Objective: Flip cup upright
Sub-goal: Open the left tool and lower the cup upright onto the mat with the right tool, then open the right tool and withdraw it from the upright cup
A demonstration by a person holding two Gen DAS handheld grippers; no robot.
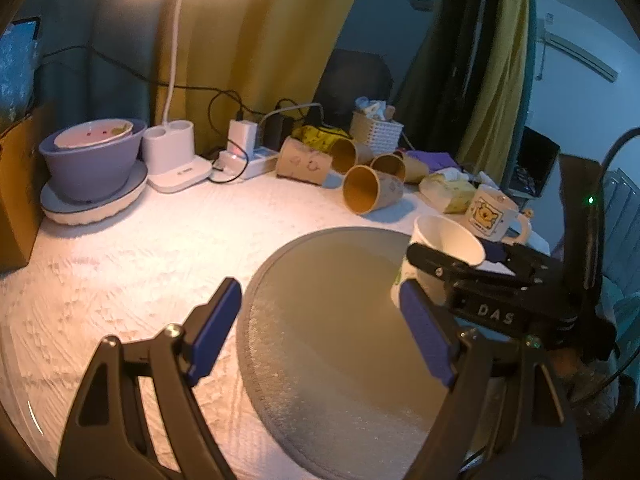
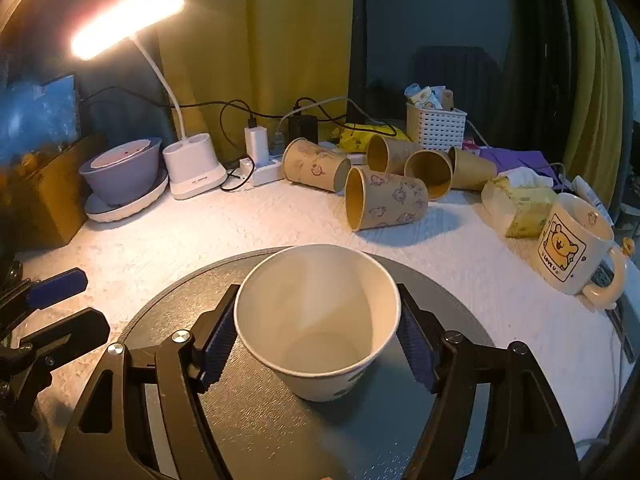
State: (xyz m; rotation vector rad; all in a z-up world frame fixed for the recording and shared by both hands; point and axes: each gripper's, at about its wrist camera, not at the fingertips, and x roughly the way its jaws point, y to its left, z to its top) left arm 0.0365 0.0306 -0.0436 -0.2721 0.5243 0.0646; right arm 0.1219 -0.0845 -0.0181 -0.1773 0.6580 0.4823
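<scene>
A white paper cup (image 2: pixel 320 320) stands upright, mouth up, on the round grey mat (image 2: pixel 248 412). My right gripper (image 2: pixel 316 340) has a blue pad on each side of the cup, touching its walls just under the rim. In the left wrist view the cup (image 1: pixel 444 252) stands on the mat's (image 1: pixel 336 320) right part with the right gripper (image 1: pixel 456 256) around it. My left gripper (image 1: pixel 320 332) is open and empty, low over the mat's left side, apart from the cup.
Several brown paper cups (image 2: pixel 384 200) lie on their sides at the back. A bear mug (image 2: pixel 576 252) and tissue pack (image 2: pixel 520 208) sit at right. A desk lamp (image 2: pixel 192 168), purple bowl on a plate (image 2: pixel 124 176), power strip (image 2: pixel 260 164) and white basket (image 2: pixel 436 128) line the back.
</scene>
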